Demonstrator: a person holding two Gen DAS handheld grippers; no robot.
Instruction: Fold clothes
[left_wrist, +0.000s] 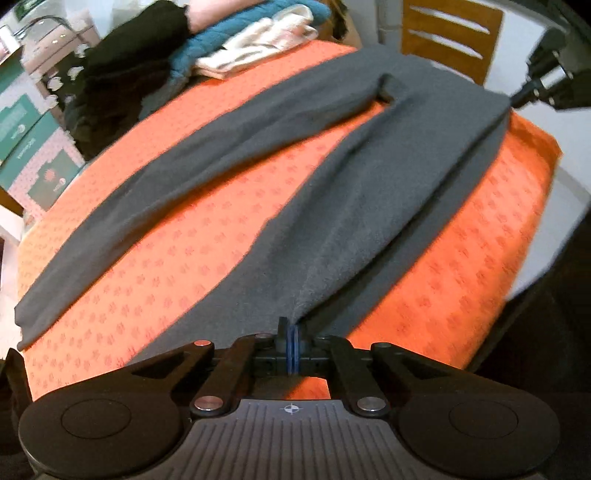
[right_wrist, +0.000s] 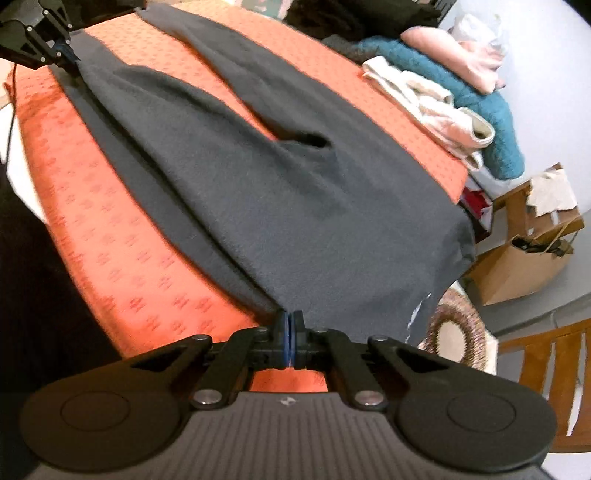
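Garment: dark grey trousers (left_wrist: 332, 192) lie spread across the bench, two legs splayed apart in a V, orange cloth showing between them.
Bench: covered with an orange patterned cloth (left_wrist: 207, 266); the trousers take up most of its middle.
Left claw (left_wrist: 291, 332): jaws closed tight, blue pads pressed together on a pinch of grey fabric at the end of the nearer leg; fabric puckers into folds that run away from the pads.
Right claw (right_wrist: 290, 321): jaws closed as well, pads together on the near edge of the trousers at the wide end; fabric is drawn into a ridge leading to the pads.
Each claw in the other's view: the right claw shows at the upper right edge of the left view, at the far corner of the trousers; the left claw shows at the upper left corner of the right view, at the end of the leg.
Fabric between claws: a taut line of cloth runs along the near leg from one claw to the other.
Far leg: lies flat and loose on the cloth, untouched.
Pile (right_wrist: 443, 92): teal, cream and pink clothes stacked at the far side of the bench, apart from the trousers; dark clothes (left_wrist: 122, 74) lie beside them.
Surroundings: a wooden chair (left_wrist: 450, 37) beyond the bench; a cardboard box (right_wrist: 524, 266) on the floor.
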